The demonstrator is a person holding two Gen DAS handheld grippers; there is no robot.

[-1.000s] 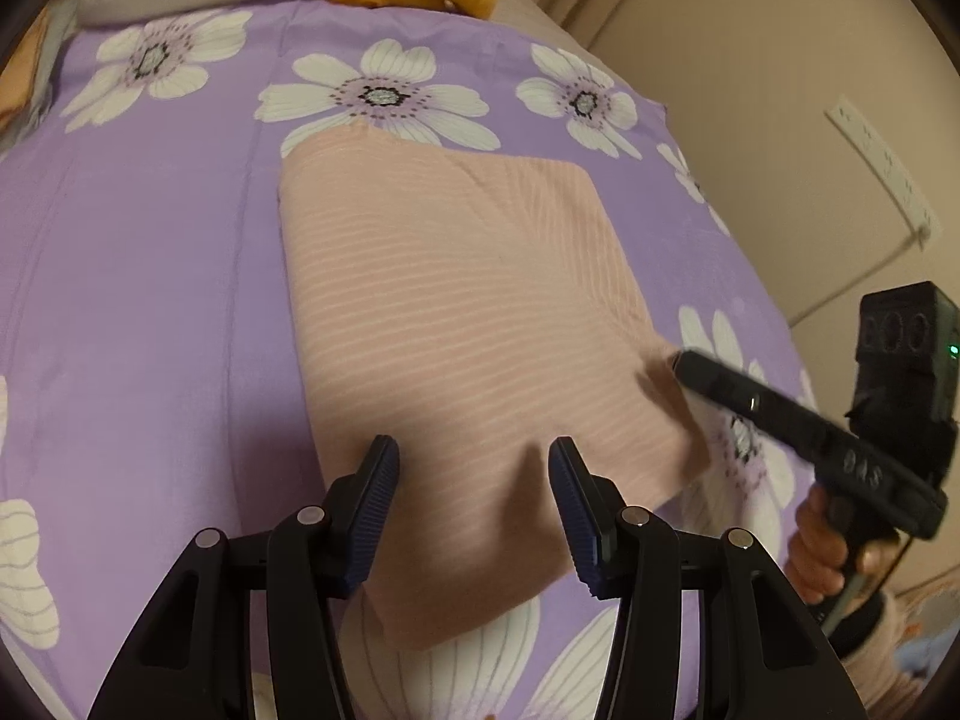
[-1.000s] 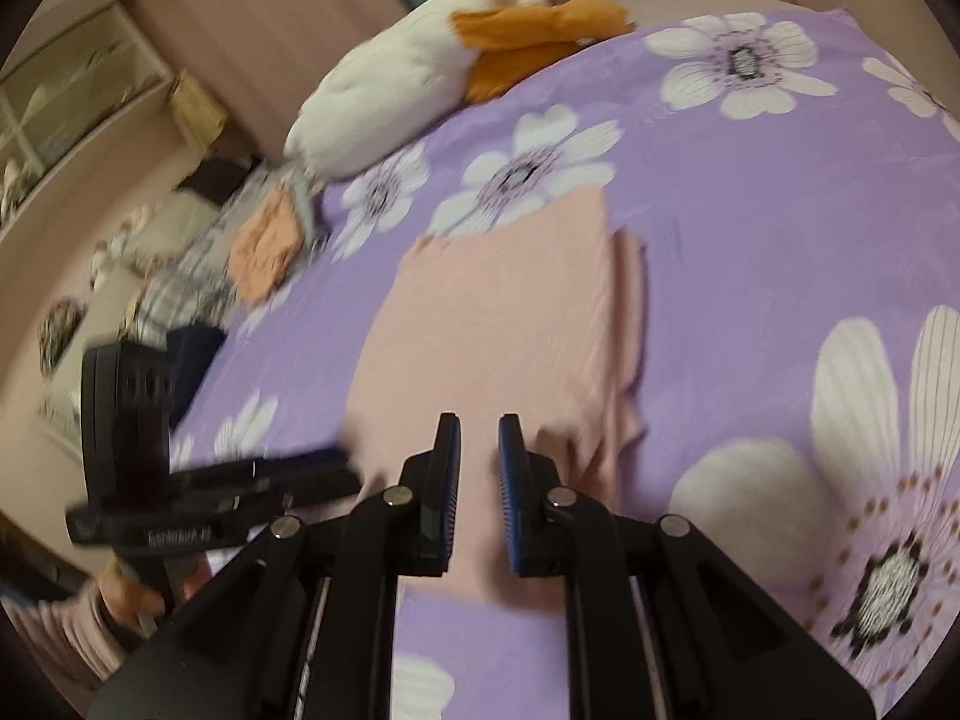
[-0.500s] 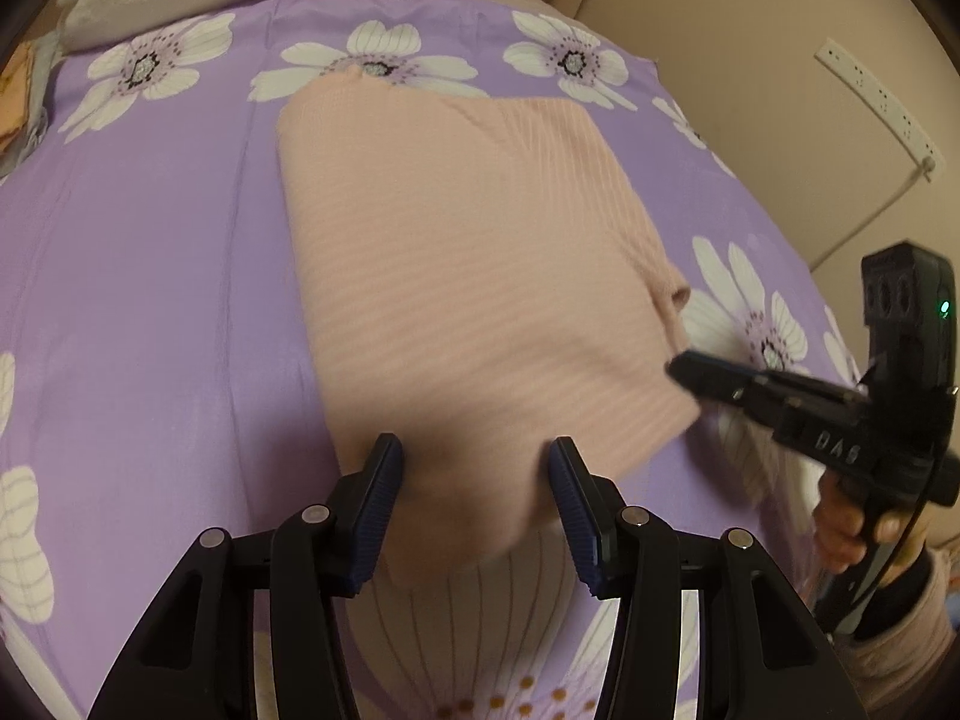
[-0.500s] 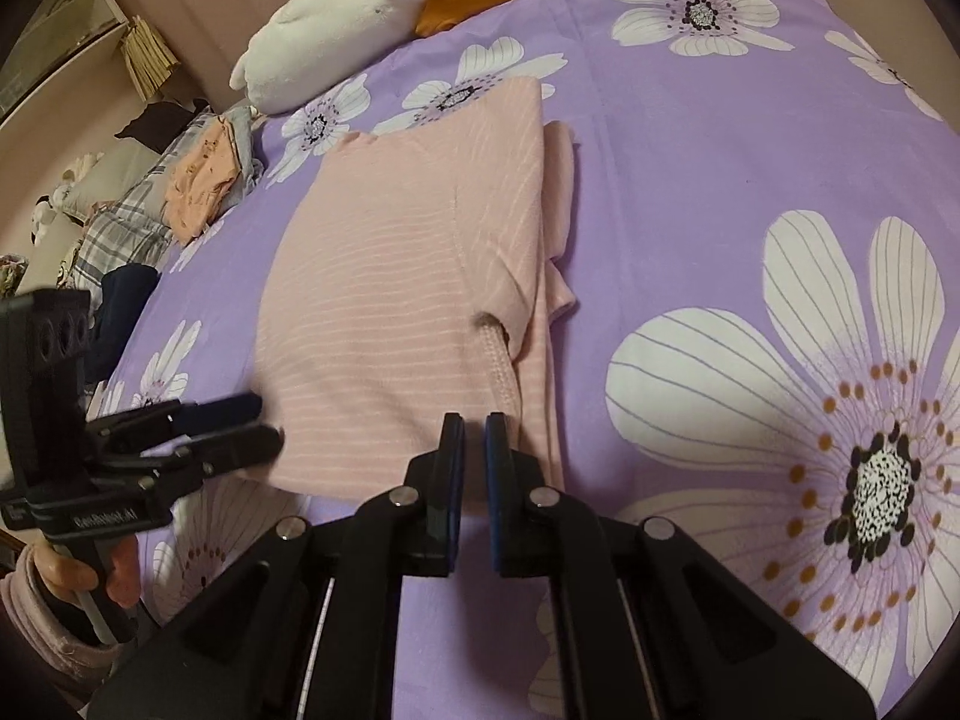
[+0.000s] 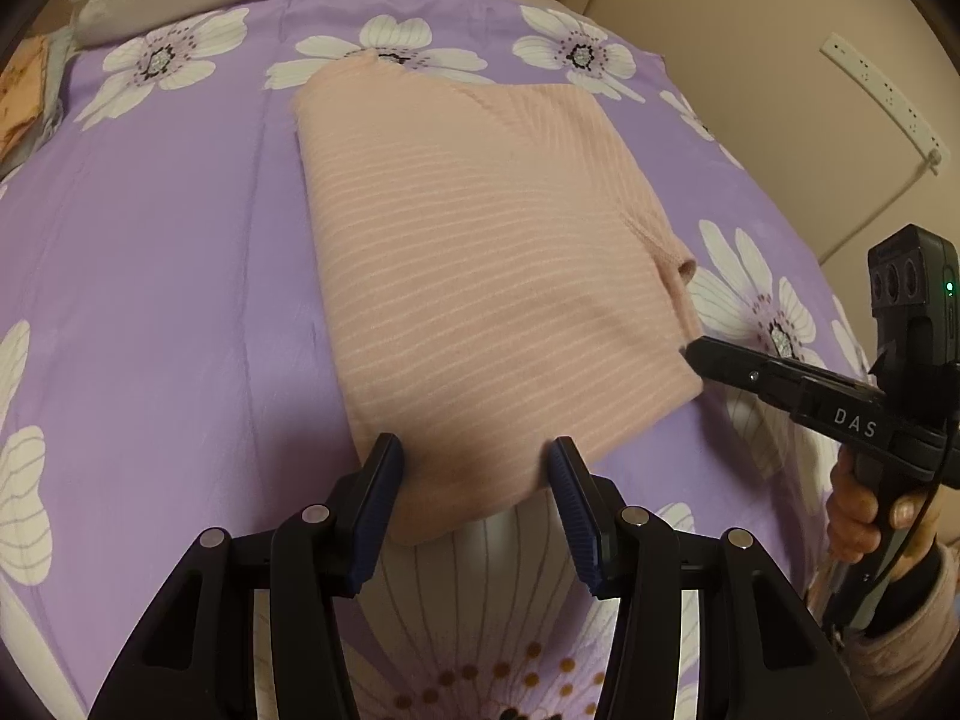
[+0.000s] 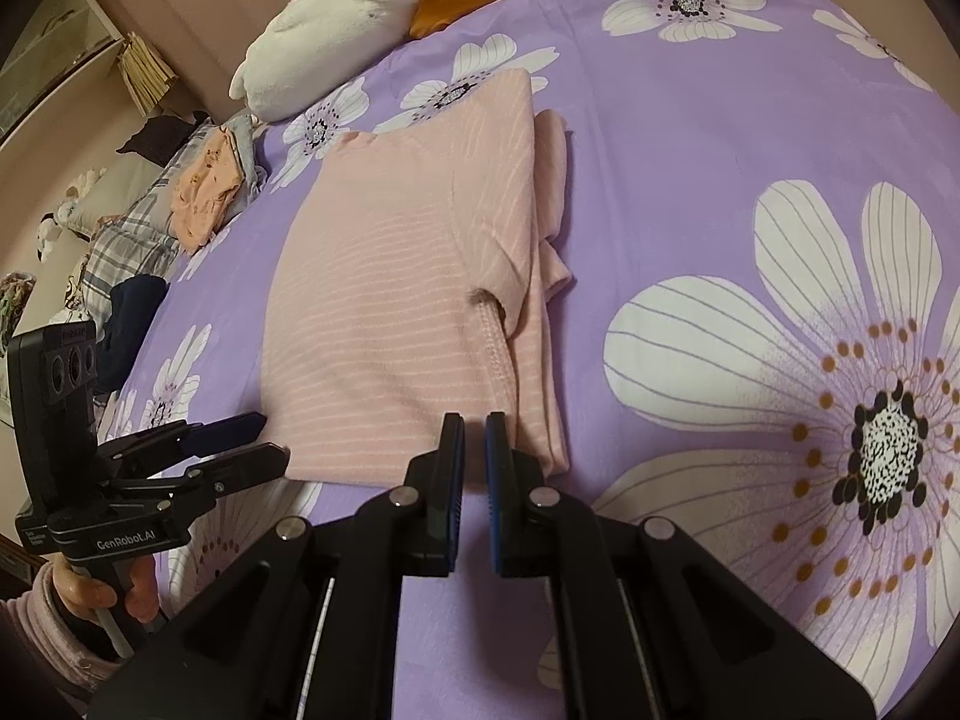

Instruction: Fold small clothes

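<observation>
Moved: right gripper (image 6: 474,426) lowered to pink garment (image 6: 390,300) near hem, jaws closed, grip unclear | left gripper (image 5: 474,450) half-open, empty, at bedspread (image 5: 150,270) near edge | fold pending

The folded top (image 5: 492,276) is coloured pale pink with thin white stripes. The bedsheet (image 5: 156,252) is printed purple with large white flowers. The plush toy (image 6: 336,30) is coloured white and orange.

One folded pink striped shirt (image 6: 384,312). Two tools: left tool (image 5: 474,462), right tool (image 6: 474,438). One purple flowered bedsheet (image 6: 690,138). One white and orange plush toy (image 6: 360,18). One pile of other clothes (image 6: 180,204).
</observation>
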